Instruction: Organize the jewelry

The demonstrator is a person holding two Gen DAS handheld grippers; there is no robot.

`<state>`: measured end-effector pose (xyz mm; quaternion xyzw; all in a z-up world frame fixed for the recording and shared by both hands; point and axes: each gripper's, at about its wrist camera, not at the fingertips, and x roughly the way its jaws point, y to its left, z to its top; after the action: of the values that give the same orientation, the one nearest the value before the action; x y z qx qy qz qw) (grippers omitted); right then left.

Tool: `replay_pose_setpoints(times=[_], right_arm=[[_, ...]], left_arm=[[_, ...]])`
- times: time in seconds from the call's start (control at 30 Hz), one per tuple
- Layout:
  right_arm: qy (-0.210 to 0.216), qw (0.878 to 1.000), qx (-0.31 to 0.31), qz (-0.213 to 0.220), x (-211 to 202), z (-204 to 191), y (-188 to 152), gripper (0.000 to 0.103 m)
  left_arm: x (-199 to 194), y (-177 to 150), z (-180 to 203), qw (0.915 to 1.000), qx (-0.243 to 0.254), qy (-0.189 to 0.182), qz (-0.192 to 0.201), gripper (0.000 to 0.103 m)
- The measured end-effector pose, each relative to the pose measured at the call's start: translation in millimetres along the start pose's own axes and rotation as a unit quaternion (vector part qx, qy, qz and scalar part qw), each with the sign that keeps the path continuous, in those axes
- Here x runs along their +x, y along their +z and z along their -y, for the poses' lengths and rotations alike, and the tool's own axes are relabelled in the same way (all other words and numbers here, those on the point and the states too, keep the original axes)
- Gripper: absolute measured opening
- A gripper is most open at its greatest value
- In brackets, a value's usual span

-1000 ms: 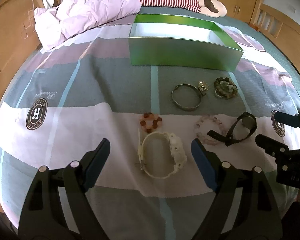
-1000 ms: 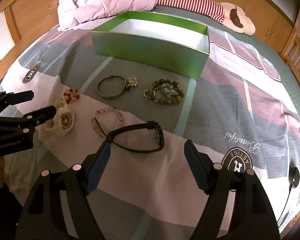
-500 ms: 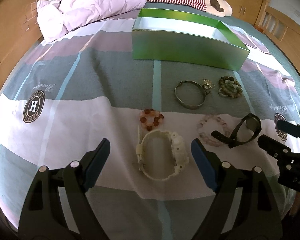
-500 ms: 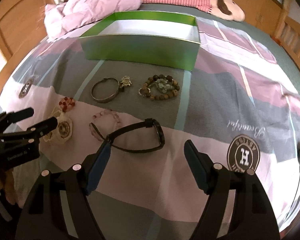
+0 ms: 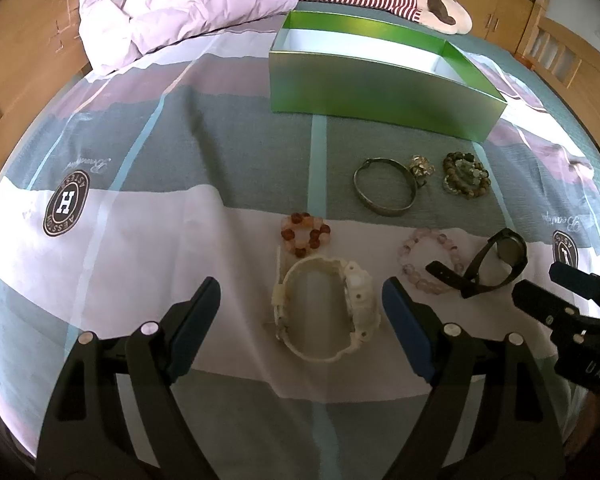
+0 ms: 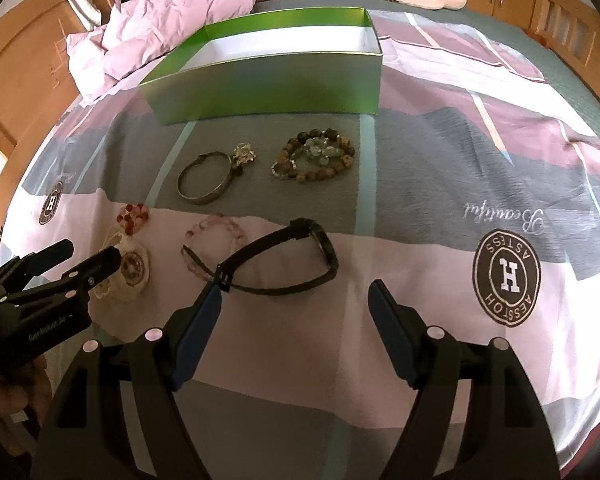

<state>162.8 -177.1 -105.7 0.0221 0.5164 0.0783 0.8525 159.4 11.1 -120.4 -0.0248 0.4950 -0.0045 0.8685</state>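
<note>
Jewelry laid out on the bed (image 5: pixel 148 240), nothing in the green box (image 5: pixel 380 92) yet by the look of its white floor.

Left to right: left gripper (image 5: pixel 300 304) wide open, empty, white watch (image 5: pixel 324 312) dead ahead between its fingers, strap loop lying flat, long axis running away from the gripper. Red bead bracelet (image 5: pixel 305 234) just beyond the watch, touching or nearly so. Further ahead and to the right, metal bangle (image 5: pixel 384 192) with a small gold charm (image 5: pixel 420 166) beside it, then brown bead bracelet (image 5: pixel 466 176). Pink bead bracelet (image 5: pixel 428 260) right of the left gripper, partly under the strap of the black watch (image 5: pixel 496 264).

Right gripper (image 6: pixel 296 300) also wide open, holding nothing. Black watch (image 6: pixel 284 260) just ahead, slightly left of centre, long axis crosswise to the fingers; buckle end sits right at the left fingertip (image 6: pixel 208 300), contact unclear.

Judgement: each gripper is nearest its own watch; left is better centred. Box lies far ahead of both, beyond all the pieces.
</note>
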Motion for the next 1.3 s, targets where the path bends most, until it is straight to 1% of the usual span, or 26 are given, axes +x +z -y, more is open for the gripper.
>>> replay_pose_setpoints(times=[0.17,0.43,0.6,0.93,1.13,1.3], right_arm=[[-0.002,1.000,-0.001,0.003,3.1,-2.0,0.3,0.074],[-0.020,1.000,-0.001,0.001,22.0,-10.5,0.5,0.074],[-0.028,1.000,0.006,0.007,29.6,-12.4,3.1,0.074],[-0.013,1.000,0.024,0.015,29.7,-12.3,7.3,0.074],[-0.008,1.000,0.015,0.018,27.9,-19.5,5.7,0.074],[-0.003,1.000,-0.001,0.031,20.7,-26.5,3.3,0.074]], left_arm=[[3.3,-0.1,2.3,1.0000,0.001,0.002,-0.002,0.083],[15.5,-0.7,5.4,0.9999,-0.001,0.008,-0.007,0.083],[23.4,-0.8,6.5,0.9999,-0.006,0.012,-0.009,0.083],[36.2,-0.5,6.5,0.9997,-0.015,0.015,-0.014,0.083],[34.8,2.4,6.5,0.9996,-0.018,0.017,-0.011,0.083],[31.0,2.3,8.4,0.9997,-0.014,0.018,-0.008,0.083]])
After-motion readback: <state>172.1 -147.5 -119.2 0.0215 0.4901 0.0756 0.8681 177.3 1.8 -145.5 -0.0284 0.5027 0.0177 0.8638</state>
